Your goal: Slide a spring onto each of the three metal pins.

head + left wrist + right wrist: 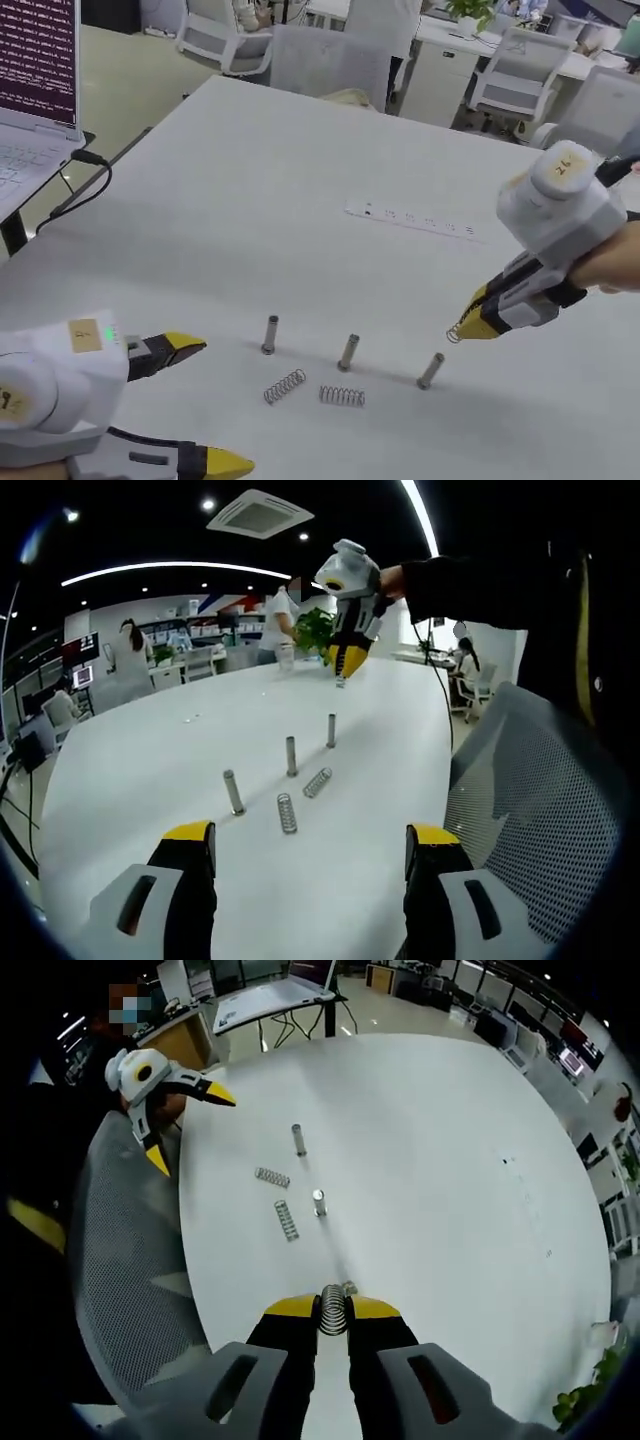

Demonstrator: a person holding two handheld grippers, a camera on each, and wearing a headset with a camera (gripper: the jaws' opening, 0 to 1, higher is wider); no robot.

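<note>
Three short metal pins stand upright in a row on the white table (250, 200): left pin (270, 334), middle pin (348, 352), right pin (431, 370). Two loose springs (285, 386) (342, 396) lie just in front of them. My right gripper (458, 332) is shut on a third spring (333, 1310), held a little above and right of the right pin (349, 1286). My left gripper (208, 404) hovers open near the table's front left, nothing between its jaws; the pins (291, 756) and springs (287, 812) lie ahead of it.
An open laptop (30, 80) with a black cable (90, 190) sits at the far left. A white power strip (410, 220) lies beyond the pins. Office chairs (320, 60) stand behind the table, and a grey mesh chair (530, 800) is at its near edge.
</note>
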